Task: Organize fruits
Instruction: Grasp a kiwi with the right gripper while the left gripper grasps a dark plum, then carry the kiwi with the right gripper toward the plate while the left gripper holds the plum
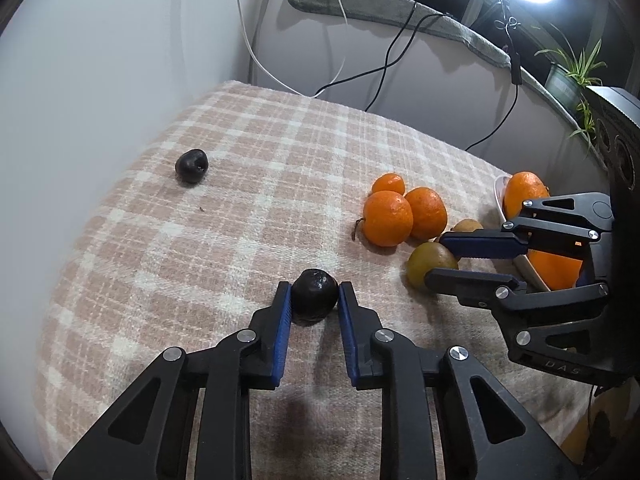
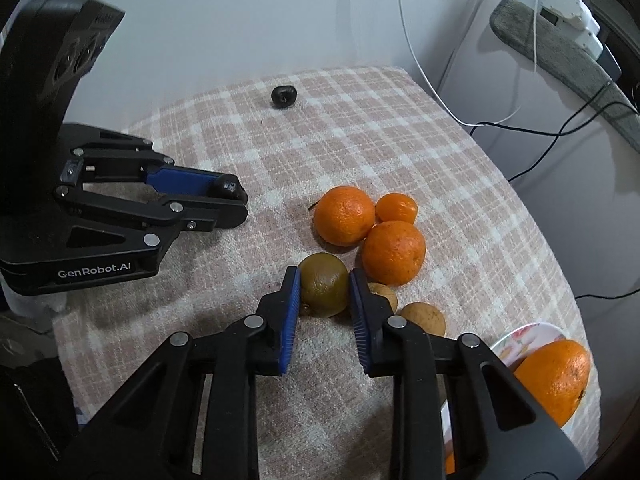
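on the checked cloth (image 1: 200, 264), clamped fruit

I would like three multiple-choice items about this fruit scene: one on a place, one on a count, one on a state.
1. Where does the second dark fruit lie?
A. in the plate
B. alone on the checked cloth, near the wall
C. among the oranges

2. How many oranges sit clustered on the cloth?
A. three
B. one
C. six

3. What does the right gripper do?
A. hangs open
B. pinches the cloth
C. clamps the greenish-brown fruit

Answers: B, it lies apart; A, the three oranges touch; C, both pads press the fruit.
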The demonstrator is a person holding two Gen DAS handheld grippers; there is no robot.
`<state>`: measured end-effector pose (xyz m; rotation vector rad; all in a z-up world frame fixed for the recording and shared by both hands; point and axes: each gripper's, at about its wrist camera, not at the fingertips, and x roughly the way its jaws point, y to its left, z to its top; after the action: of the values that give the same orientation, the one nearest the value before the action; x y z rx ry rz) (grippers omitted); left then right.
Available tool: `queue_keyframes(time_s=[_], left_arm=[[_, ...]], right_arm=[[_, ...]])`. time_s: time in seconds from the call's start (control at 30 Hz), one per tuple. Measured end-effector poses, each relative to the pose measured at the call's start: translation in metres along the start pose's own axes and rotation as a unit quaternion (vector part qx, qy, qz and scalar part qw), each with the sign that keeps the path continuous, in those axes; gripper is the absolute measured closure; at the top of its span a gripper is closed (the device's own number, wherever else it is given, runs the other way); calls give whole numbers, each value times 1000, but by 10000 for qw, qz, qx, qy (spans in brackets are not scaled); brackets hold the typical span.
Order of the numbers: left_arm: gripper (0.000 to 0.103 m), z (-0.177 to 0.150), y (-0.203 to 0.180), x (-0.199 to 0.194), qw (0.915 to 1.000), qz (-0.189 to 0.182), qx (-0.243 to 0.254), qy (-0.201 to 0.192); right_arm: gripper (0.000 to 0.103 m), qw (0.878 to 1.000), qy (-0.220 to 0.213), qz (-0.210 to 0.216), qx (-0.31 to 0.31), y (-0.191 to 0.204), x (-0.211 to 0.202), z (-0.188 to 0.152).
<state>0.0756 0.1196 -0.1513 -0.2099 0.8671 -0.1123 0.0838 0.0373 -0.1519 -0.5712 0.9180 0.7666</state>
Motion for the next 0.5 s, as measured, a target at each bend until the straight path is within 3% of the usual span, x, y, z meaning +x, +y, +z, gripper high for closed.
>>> queue_keyframes(time_s=[0.5], left_arm=[[82,-1,-15,-19,9996,-232,14,-169]], right_arm=[[78,9973,-519,229,457,-12,-42,-10]])
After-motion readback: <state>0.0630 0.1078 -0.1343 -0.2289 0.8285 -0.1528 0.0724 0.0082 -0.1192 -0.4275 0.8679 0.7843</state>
